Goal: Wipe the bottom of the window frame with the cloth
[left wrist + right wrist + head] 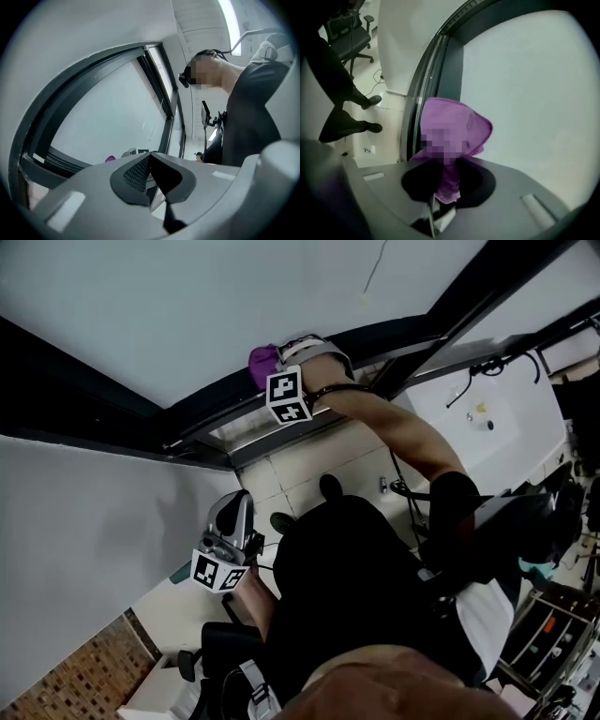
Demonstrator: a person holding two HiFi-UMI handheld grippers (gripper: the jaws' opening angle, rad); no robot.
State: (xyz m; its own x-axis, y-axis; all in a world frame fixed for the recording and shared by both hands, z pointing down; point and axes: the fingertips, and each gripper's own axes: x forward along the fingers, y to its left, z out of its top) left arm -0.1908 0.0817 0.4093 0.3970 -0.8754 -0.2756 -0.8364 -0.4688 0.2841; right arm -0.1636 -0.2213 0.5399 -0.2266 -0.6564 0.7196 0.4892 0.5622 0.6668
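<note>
Right gripper [447,180]: clenched on a fold of the purple cloth [459,117]. The fold runs down between the jaws, and the rest of the cloth stands bunched above them.
Cloth, seen from the head view: a purple wad [262,360] at the tip of the right gripper [277,362], lying against the dark lower rail of the window frame [202,409].
Contact: the cloth looks pressed on the rail, but no view shows the touching face, so this is a judgement.
Ahead of the right jaws: the frame's dark strip [440,61] runs away from the cloth, with the pale window glass [534,93] on one side and the tiled floor [389,105] on the other.
Left gripper [150,164]: jaws closed pad to pad, nothing between them.
Left gripper, place: held low [236,507], well apart from the right gripper and the cloth. It faces the frame [56,159] from a distance and takes no part in the wipe.
Step in hand: the wiping pass itself, judged from the cloth set on the bottom rail.
Progress: cannot be read, as the rail shows no visible dirt or wet trace.
Next move calls for: a firm grip, steady pressure toward the rail, and a slide along its length, with the wad kept off the glass.
</note>
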